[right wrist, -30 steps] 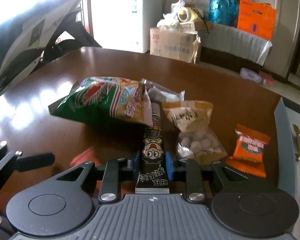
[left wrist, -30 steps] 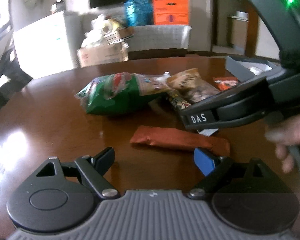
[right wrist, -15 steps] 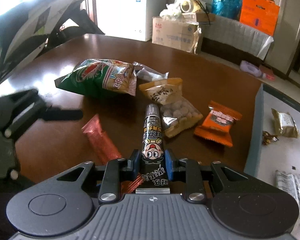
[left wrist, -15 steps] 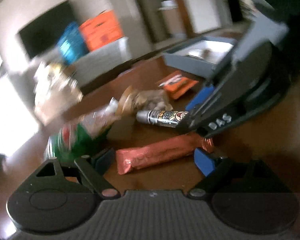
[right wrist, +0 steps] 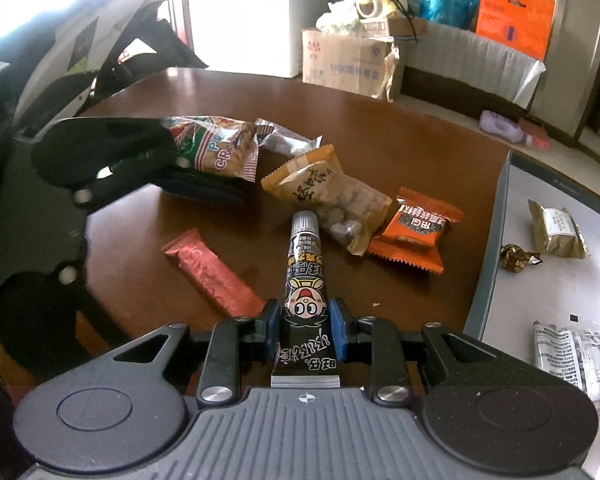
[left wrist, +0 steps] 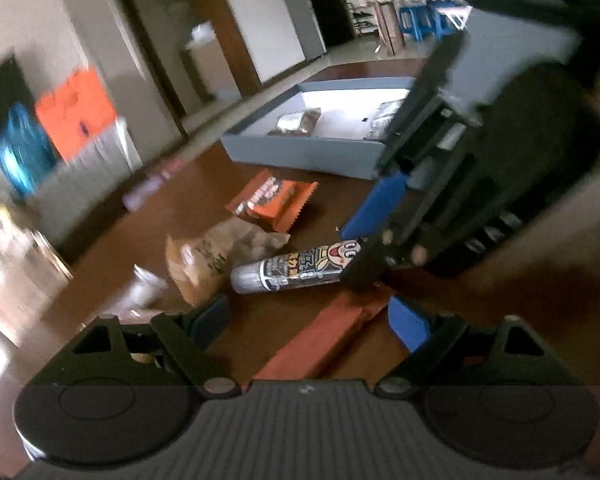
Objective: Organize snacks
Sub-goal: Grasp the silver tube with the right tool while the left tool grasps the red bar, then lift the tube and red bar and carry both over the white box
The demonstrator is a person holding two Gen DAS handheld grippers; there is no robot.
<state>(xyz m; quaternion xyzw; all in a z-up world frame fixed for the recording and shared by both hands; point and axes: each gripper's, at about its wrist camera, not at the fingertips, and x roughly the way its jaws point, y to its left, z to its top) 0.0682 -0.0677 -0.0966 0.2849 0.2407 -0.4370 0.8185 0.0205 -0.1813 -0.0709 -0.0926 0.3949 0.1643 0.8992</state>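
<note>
Right wrist view: I am lifting the cartoon tube (right wrist: 305, 300) off the tabletop (right wrist: 400, 128).

My right gripper (right wrist: 305, 322) is squeezing the tube tight in its fingers, and the tube has come up and back from the snack pile since a moment ago, so it is ready to go in the grey box (right wrist: 496, 240) on the right. My left gripper (left wrist: 306, 320) has rolled over the red bar (left wrist: 320, 340); its fingers are wide apart and closing a little, not pressing the bar. The box wall is close, so I am needing to go over it.
</note>
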